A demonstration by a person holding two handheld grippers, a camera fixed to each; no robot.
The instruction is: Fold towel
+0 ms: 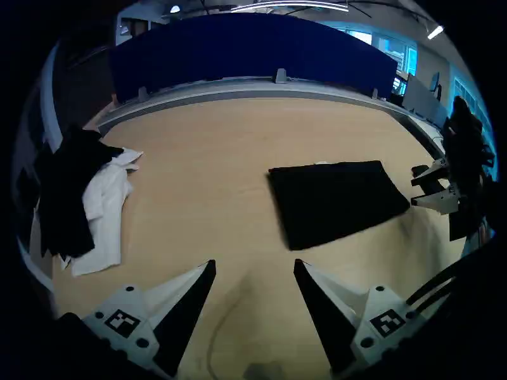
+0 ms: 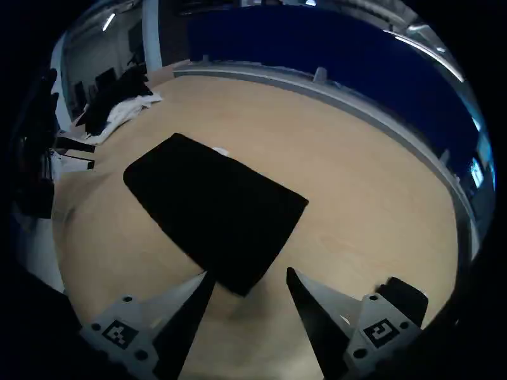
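Note:
A black towel lies flat on the wooden table, folded into a rectangle. My left gripper stands open above bare wood, a little short and to the left of the towel. In the right gripper view the towel stretches away from me, and its near corner lies just ahead of the gap of my open right gripper. The right gripper also shows by the towel's right edge in the left gripper view. The left gripper shows at the far left of the right gripper view.
A heap of black and white cloths lies at the table's left end; in the right gripper view that heap is far back. A blue partition runs along the table's far edge. A small white tag peeks out at the towel's far edge.

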